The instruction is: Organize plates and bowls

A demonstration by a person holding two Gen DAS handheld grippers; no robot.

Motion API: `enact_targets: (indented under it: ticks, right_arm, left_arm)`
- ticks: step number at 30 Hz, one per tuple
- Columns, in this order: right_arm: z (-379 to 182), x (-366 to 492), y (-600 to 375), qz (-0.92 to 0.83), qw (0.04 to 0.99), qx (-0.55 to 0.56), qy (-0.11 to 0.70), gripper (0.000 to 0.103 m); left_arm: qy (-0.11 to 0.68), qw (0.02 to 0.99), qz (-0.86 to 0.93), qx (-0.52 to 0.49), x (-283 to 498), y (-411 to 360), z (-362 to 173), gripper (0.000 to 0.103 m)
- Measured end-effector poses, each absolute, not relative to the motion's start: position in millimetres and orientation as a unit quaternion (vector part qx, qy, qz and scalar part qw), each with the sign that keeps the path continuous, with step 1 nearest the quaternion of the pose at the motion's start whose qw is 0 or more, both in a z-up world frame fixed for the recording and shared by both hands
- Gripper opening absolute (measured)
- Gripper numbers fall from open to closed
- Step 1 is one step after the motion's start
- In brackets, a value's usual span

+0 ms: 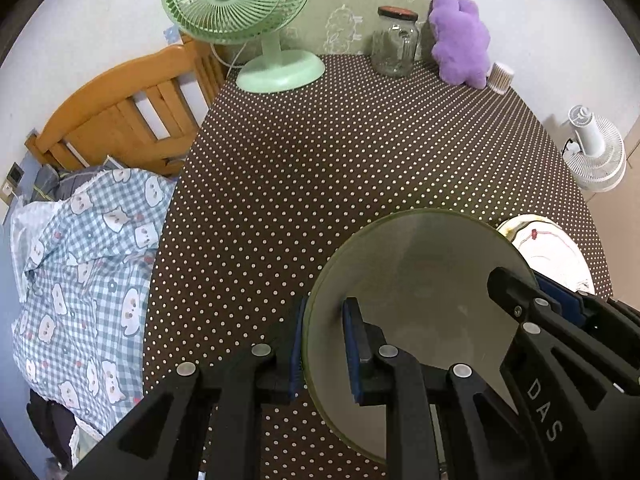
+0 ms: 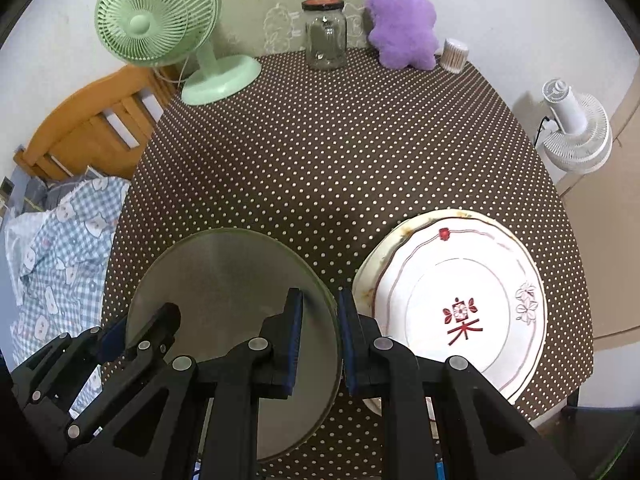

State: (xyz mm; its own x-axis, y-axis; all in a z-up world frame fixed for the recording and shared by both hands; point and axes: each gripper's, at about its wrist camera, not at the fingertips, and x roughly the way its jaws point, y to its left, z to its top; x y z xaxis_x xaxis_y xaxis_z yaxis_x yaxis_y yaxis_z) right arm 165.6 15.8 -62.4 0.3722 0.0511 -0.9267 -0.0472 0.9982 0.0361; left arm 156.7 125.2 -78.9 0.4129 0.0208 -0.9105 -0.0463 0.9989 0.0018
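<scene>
both tools steeply down | left tool (image 1: 324, 354) | right tool (image 2: 320, 346) | clamping glass plate (image 2: 236, 280)

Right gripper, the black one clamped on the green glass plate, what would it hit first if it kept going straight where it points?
Probably the brown polka-dot tablecloth just past the round grey-green glass plate that the right gripper holds by its rim. It points steeply down; depth is unclear.

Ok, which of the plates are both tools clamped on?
The plain grey-green plate, gripped at opposite rims by the left tool and right tool. The white plates with red flower print sit stacked beside it, untouched.
</scene>
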Motion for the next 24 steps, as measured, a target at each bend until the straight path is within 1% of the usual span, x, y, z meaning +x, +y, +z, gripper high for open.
enact_targets:
  ticks: [8,14,15,18,19,20,21,22,23,24]
  right_arm:
    - [-76.7,169.7,23.7,0.014,0.824,-0.017,0.566,0.021]
    - [-79.0,170.5,23.7,0.01,0.825,-0.02,0.565,0.021]
    - [-79.0,170.8,24.3,0.011,0.825,-0.019,0.565,0.024]
    - [-78.5,170.7,25.6,0.014,0.825,-0.016,0.565,0.025]
    - [-78.0,170.4,25.8,0.018,0.826,-0.016,0.563,0.025]
    - [-77.3,169.3,25.9,0.02,0.827,-0.017,0.561,0.025]
    - [-76.7,168.4,25.4,0.022,0.828,-0.017,0.56,0.028]
    - [-76.1,167.5,24.4,0.026,0.828,-0.014,0.56,0.036]
    - [-74.7,166.1,23.0,0.028,0.828,-0.009,0.559,0.042]
    - [-73.5,165.1,22.3,0.029,0.83,-0.005,0.557,0.057]
  left_arm:
    - [0.554,0.832,0.009,-0.011,162.4,123.9,-93.3,0.016]
    - [0.552,0.834,0.005,-0.014,164.2,126.1,-94.0,0.016]
    - [0.552,0.834,0.003,-0.016,164.6,126.2,-94.2,0.016]
    - [0.552,0.834,-0.003,-0.024,162.5,127.2,-93.3,0.028]
    - [0.549,0.835,-0.003,-0.021,161.0,126.3,-91.8,0.034]
    - [0.547,0.837,-0.006,-0.019,159.7,125.6,-90.3,0.037]
    - [0.546,0.837,-0.011,-0.019,158.8,125.1,-89.5,0.039]
    - [0.545,0.838,-0.014,-0.02,158.2,125.1,-88.4,0.043]
    - [0.543,0.839,-0.017,-0.021,157.2,125.5,-86.9,0.053]
    - [0.541,0.841,-0.02,-0.022,157.1,126.0,-85.9,0.059]
